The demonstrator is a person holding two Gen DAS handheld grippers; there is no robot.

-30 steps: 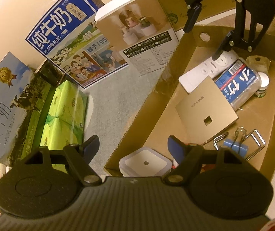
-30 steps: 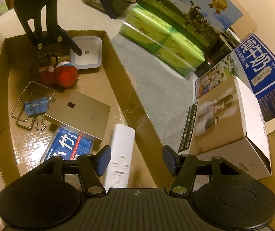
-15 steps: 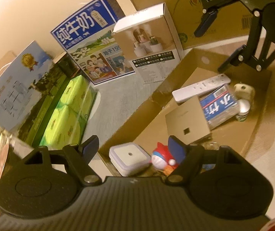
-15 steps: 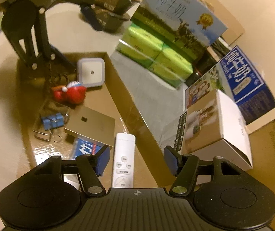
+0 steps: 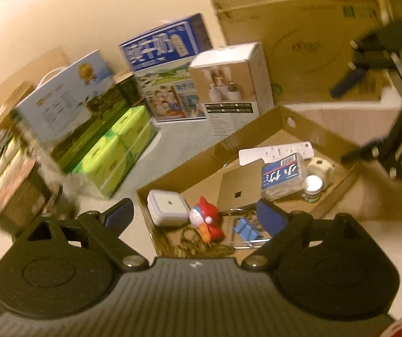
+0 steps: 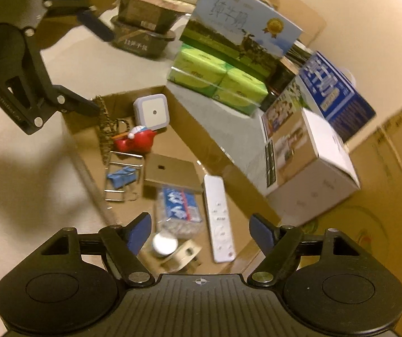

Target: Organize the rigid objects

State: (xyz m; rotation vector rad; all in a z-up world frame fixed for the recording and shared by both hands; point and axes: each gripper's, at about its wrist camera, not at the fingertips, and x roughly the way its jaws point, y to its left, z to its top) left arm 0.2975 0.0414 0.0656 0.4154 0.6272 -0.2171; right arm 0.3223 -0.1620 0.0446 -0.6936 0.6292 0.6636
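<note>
Both views, cardboard tray (image 6: 189,146) of small rigid objects. Right gripper (image 6: 201,229): jaws have just been opening, nothing between them; the white remote (image 6: 219,221) lies lower centre of frame, just ahead of its tips, long axis running up-frame, roughly along the reach. Left gripper (image 5: 194,214): jaws likewise just opened wide, empty; the remote (image 5: 278,151) sits at the tray's far end, crosswise. Only the left view shows the white cube (image 5: 320,168); the right hand appears nearer.

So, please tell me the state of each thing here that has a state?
Left tongs: open, empty, just been opening.
Right tongs: open, empty, just been opening.
Cardboard tray: open-topped, holding items.
White box: closed, tilted.
Blue binder clip: lying flat.
</note>
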